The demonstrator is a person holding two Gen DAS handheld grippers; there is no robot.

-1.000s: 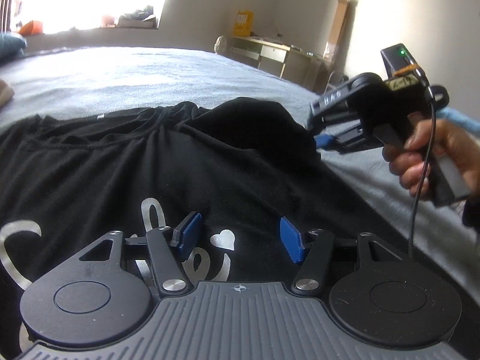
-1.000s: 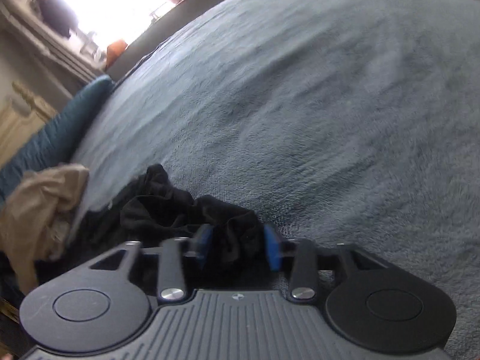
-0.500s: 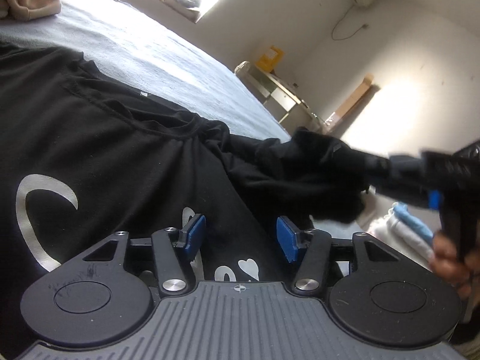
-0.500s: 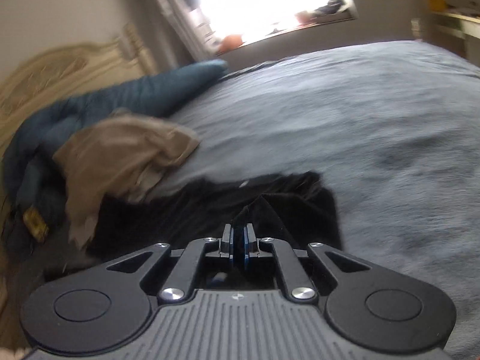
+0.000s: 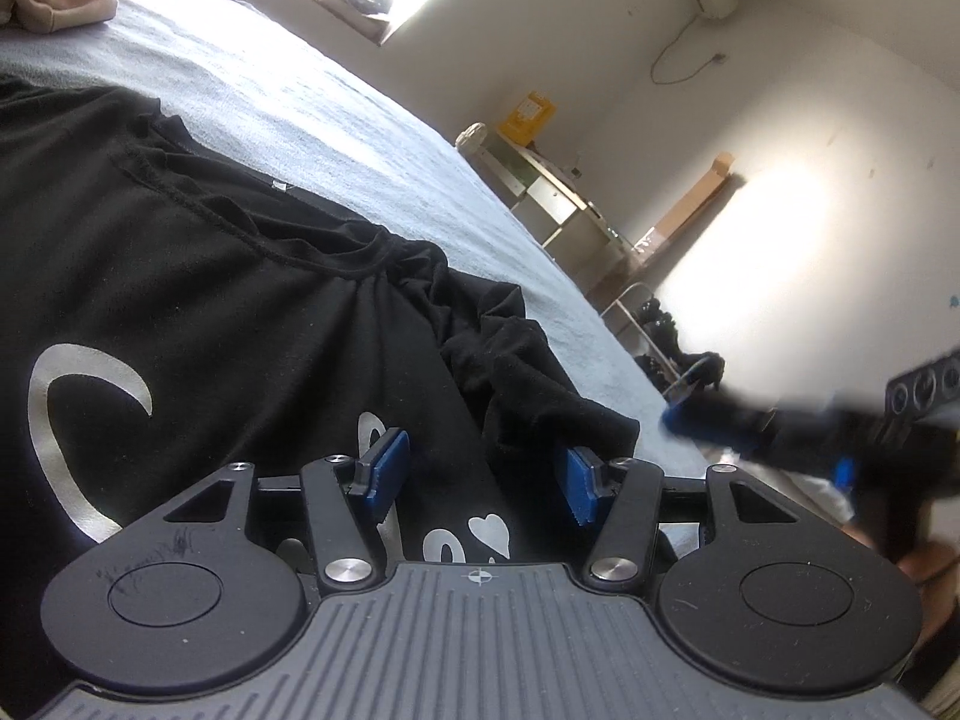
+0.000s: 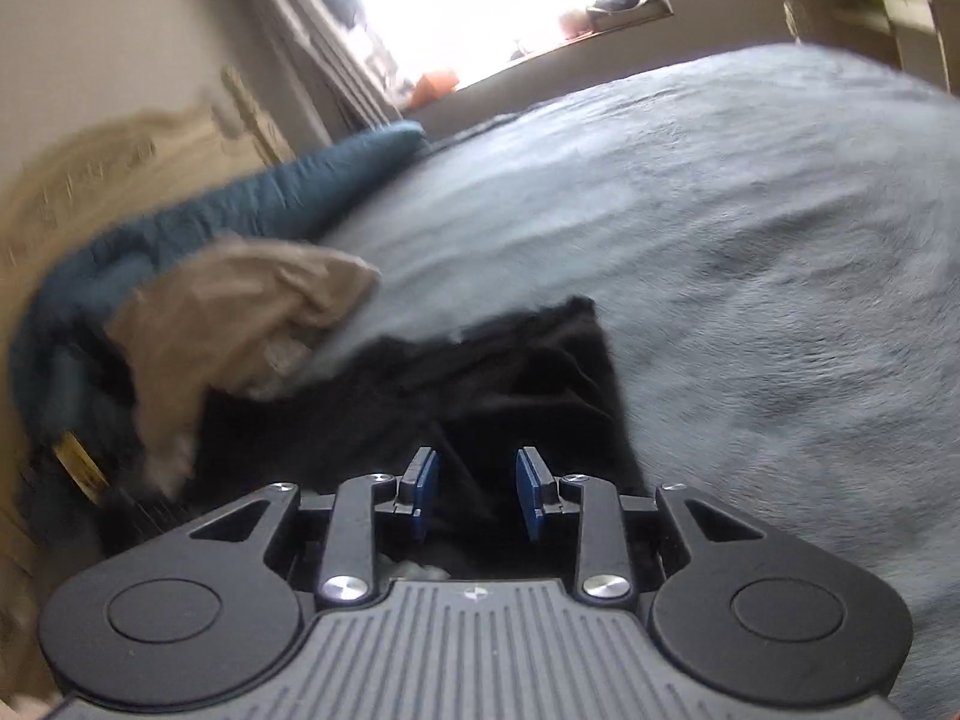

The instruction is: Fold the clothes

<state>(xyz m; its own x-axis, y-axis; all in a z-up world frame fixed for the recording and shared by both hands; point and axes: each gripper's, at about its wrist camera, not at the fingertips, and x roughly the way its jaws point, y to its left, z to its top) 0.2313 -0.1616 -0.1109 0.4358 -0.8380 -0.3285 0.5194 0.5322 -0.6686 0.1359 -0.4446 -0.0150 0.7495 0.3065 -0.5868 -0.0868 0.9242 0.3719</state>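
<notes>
My left gripper [image 5: 480,474] hangs released over the one black T-shirt [image 5: 210,312] spread on the bed [image 5: 372,138]. Half a second ago my right gripper [image 6: 474,492] was clenched on its sleeve [image 5: 528,372]; its jaws have just been opening, the pads clear of the cloth, so I judge that sleeve fold laid. I count one black shirt, one beige garment [image 6: 240,312], one teal blanket [image 6: 252,204].

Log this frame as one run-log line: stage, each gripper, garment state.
stage: sleeve fold | left gripper: open over black shirt | right gripper: jaws just opened, nothing pinched | sleeve: bunched, lying on shirt
</notes>
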